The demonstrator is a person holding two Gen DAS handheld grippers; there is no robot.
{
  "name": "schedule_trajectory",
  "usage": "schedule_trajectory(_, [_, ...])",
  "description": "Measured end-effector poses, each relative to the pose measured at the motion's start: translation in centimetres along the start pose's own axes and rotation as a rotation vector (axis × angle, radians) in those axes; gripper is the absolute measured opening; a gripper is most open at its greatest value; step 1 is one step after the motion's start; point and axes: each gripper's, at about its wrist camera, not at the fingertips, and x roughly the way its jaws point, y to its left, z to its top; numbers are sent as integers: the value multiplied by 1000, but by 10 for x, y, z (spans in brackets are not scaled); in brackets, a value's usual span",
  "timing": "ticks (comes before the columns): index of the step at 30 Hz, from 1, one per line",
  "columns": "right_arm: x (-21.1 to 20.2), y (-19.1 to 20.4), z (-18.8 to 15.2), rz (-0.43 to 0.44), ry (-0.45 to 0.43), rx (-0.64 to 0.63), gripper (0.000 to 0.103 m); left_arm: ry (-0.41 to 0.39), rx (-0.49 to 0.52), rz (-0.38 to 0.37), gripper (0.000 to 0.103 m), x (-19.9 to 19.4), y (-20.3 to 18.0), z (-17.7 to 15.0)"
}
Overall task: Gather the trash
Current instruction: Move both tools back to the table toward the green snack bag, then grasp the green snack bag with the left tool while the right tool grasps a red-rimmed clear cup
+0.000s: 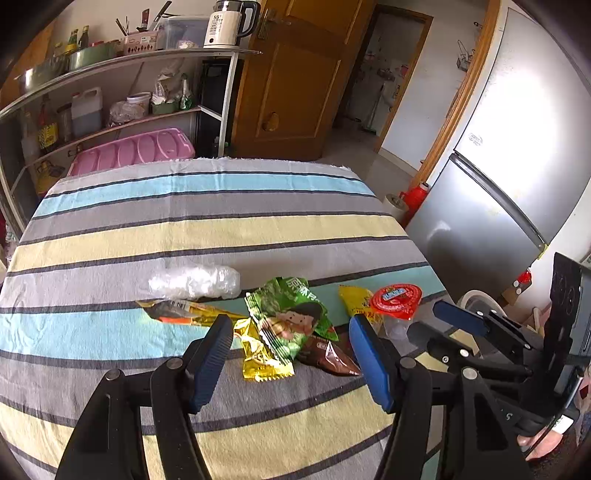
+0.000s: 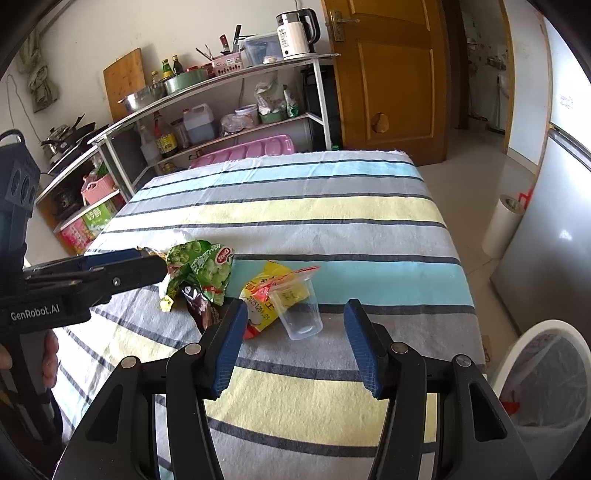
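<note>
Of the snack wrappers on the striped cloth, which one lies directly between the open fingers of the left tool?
The green wrapper with the cartoon face. The orange-and-black one lies left of the fingers; the yellow one under the red lid lies farther right.

Kettle [image 2: 295, 33] on shelf [image 2: 221, 79]; fridge [image 1: 509, 147]

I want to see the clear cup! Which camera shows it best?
The right wrist view: the cup stands whole and close, between the open tongs. In the left wrist view, the red lid hides most of the cup.

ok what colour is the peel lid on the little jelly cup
Red, with a blue label; the jelly cup lid shows best in the left wrist view.
</note>
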Motion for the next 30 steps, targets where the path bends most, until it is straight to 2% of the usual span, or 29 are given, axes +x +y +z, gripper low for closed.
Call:
schedule_trajectory(8, [22, -6, 9, -34, 51, -27, 55, 52, 13, 46, 65, 27, 1, 15])
schedule_trajectory(14, [31, -5, 8, -27, 80, -57, 55, 82, 4, 40, 65, 41, 4, 14])
schedule_trajectory(17, [29, -9, 9, 0, 80, -38, 55, 73, -9, 53, 65, 39, 6, 13])
schedule_trajectory(24, [33, -23, 17, 0, 80, 44, 55, 80, 1, 48, 65, 46, 6, 15])
schedule_trajectory(29, [40, -21, 21, 6, 92, 68, 55, 90, -14, 41, 57, 54, 10, 13])
schedule_trajectory(30, [40, -21, 20, 7, 92, 68, 52, 89, -16, 42, 55, 54, 10, 12])
